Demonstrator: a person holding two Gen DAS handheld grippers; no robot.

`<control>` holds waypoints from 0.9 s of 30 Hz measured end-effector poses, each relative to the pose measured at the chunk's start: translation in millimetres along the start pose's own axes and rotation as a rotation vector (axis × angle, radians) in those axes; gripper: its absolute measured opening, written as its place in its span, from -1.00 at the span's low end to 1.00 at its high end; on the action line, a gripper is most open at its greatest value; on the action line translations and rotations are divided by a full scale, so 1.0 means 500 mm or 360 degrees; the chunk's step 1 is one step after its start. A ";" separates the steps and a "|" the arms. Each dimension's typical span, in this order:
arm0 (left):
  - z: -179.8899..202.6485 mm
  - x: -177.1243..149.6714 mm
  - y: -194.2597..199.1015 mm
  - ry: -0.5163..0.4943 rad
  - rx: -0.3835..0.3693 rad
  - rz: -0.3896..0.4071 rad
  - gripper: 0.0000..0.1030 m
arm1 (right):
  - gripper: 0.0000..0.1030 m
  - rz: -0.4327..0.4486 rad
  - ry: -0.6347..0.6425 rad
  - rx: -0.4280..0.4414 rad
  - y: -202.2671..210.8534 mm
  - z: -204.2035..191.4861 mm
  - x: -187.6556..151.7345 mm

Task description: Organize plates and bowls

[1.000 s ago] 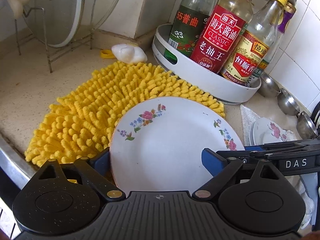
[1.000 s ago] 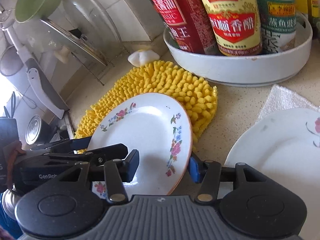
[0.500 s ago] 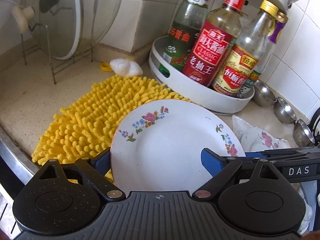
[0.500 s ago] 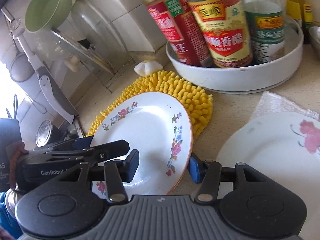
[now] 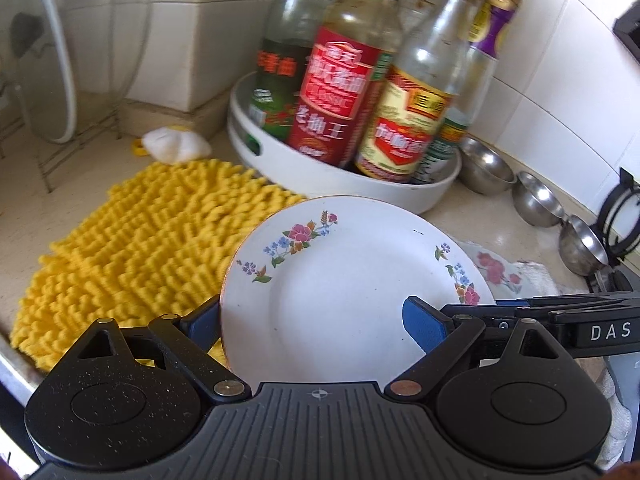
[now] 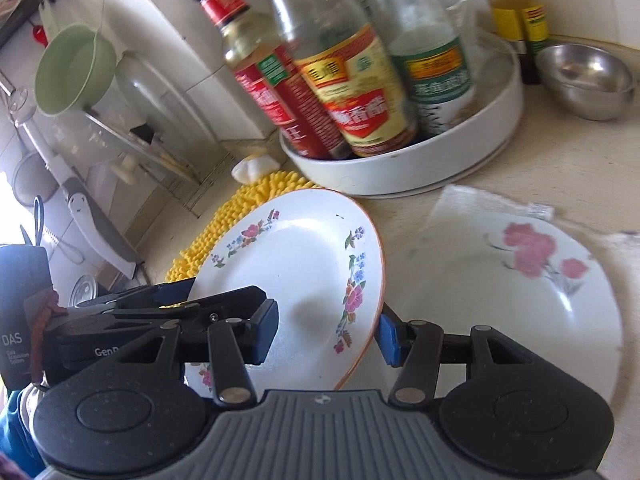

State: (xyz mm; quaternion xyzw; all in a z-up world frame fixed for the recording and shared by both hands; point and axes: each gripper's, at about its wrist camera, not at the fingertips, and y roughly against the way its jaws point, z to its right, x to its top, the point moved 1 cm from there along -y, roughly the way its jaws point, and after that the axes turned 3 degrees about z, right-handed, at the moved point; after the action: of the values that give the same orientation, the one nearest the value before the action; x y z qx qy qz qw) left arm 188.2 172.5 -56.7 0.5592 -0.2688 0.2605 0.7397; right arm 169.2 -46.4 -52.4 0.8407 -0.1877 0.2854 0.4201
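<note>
A white plate with small flower sprigs is held tilted above the counter, also in the right wrist view. My left gripper is shut on the plate's near edge. My right gripper is shut on the plate's right rim, one pad on top and one under. A second white plate with pink flowers lies flat on a white cloth to the right; its edge shows in the left wrist view.
A yellow chenille mat lies left under the plate. A white round tray holds several sauce bottles. Steel bowls line the tiled wall. A wire rack with glass lids stands at the left.
Both grippers have lifted the flowered plate off the yellow mat and carried it right, toward the pink-flower plate. The bottles now look closer.
</note>
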 end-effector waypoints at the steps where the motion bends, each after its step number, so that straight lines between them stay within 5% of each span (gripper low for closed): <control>1: 0.007 0.001 -0.001 -0.0009 -0.0009 -0.0002 0.85 | 0.10 0.0010 -0.0010 -0.0007 0.006 0.004 -0.001; 27: 0.208 0.015 -0.057 -0.0277 -0.0216 -0.0062 0.85 | 0.10 0.0200 -0.0218 -0.0194 0.158 0.139 -0.030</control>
State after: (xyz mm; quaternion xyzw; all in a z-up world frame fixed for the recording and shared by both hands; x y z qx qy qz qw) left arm 202.1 65.9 -47.1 0.5333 -0.3382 0.1778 0.7547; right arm 136.2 -147.4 -48.2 0.8178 -0.2854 0.2411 0.4378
